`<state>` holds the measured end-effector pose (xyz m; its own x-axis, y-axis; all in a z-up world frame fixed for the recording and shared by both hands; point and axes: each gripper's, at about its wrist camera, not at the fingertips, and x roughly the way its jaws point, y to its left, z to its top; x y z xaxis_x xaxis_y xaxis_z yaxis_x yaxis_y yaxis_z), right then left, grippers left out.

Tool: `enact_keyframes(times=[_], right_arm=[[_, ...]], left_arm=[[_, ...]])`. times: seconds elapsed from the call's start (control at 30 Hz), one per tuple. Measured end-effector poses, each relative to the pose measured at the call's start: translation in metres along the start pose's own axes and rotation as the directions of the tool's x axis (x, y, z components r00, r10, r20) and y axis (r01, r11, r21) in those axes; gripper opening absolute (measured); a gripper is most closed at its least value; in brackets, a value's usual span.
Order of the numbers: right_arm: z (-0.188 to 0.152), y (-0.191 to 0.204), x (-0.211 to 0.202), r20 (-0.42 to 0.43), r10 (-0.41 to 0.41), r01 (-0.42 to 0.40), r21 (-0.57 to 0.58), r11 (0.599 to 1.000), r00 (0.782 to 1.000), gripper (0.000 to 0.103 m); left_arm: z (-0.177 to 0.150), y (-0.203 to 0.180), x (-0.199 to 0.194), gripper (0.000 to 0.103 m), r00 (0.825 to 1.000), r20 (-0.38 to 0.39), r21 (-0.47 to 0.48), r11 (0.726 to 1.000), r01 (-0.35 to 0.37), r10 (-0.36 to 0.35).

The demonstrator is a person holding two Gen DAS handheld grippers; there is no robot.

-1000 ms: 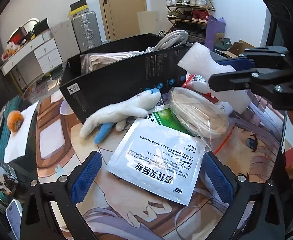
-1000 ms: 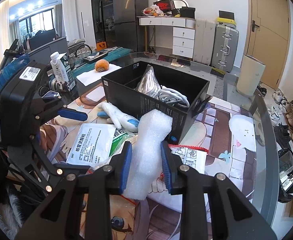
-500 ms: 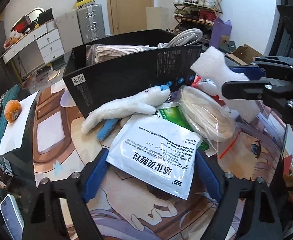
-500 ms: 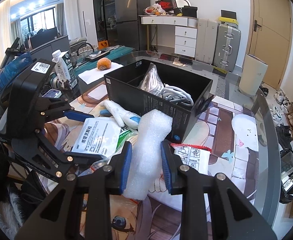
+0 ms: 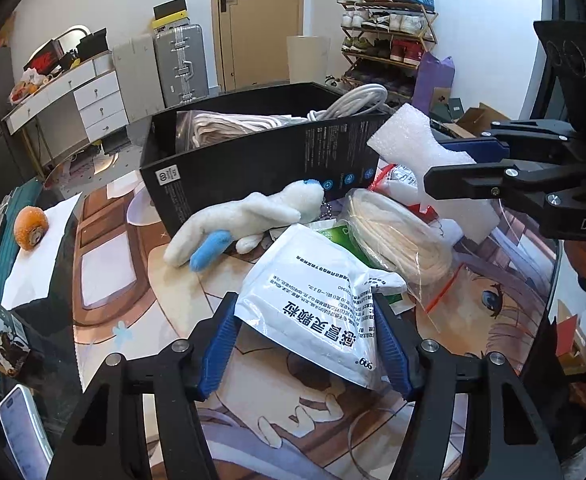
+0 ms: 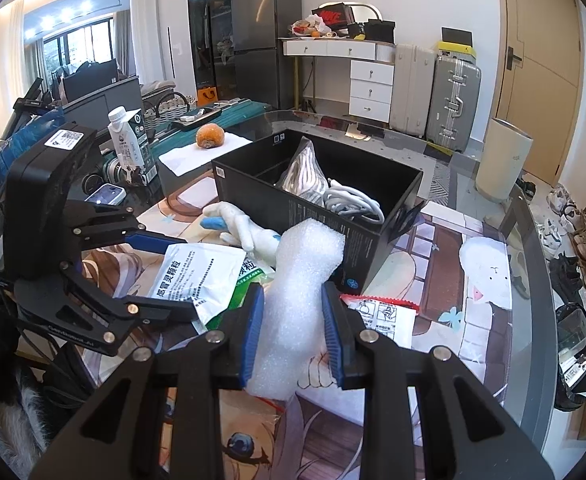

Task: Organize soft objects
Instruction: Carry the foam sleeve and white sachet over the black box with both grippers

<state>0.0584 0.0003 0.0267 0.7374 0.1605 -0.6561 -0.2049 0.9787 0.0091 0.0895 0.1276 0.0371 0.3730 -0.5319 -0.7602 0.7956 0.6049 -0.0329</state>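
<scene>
White foam block (image 6: 293,304) pinched in right gripper (image 6: 293,320) beside black cardboard box (image 6: 373,240). White foil sachet (image 5: 317,308) squeezed between left gripper (image 5: 307,344) pads over printed mat (image 5: 133,280).

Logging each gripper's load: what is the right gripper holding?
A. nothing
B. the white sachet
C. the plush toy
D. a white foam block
D: in the right wrist view the right gripper has both blue pads pressed against the white foam block, lifted near the black box.
</scene>
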Motion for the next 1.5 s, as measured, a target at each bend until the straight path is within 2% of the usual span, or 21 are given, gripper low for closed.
enact_keyframes(times=[0.3, 0.5, 0.77, 0.93, 1.2, 1.5], right_arm=[[0.003, 0.007, -0.008, 0.027, 0.012, -0.011, -0.022, 1.0, 1.0, 0.028], [0.007, 0.008, -0.017, 0.075, 0.006, -0.006, -0.011, 1.0, 0.997, 0.028], [0.015, 0.0, -0.027, 0.152, -0.023, 0.015, 0.05, 0.999, 0.988, 0.028], [0.031, -0.002, -0.03, 0.187, -0.06, 0.053, 0.045, 0.998, 0.981, 0.028], [0.059, -0.017, -0.014, 0.203, -0.116, 0.113, 0.023, 0.993, 0.972, 0.028], [0.088, -0.033, 0.02, 0.216, -0.138, 0.152, -0.051, 0.987, 0.967, 0.028]], left_arm=[[-0.003, 0.01, -0.025, 0.065, 0.998, 0.067, -0.028, 1.0, 0.003, -0.001], [0.004, 0.016, -0.043, 0.065, 0.99, 0.136, -0.065, 0.998, -0.027, 0.035], [0.029, 0.024, -0.057, 0.065, 0.97, 0.229, -0.122, 0.991, -0.06, 0.087], [0.05, 0.033, -0.057, 0.065, 0.956, 0.268, -0.144, 0.986, -0.08, 0.117], [0.081, 0.045, -0.038, 0.066, 0.95, 0.271, -0.136, 0.983, -0.12, 0.154], [0.105, 0.056, -0.001, 0.066, 0.955, 0.234, -0.117, 0.981, -0.156, 0.18]])
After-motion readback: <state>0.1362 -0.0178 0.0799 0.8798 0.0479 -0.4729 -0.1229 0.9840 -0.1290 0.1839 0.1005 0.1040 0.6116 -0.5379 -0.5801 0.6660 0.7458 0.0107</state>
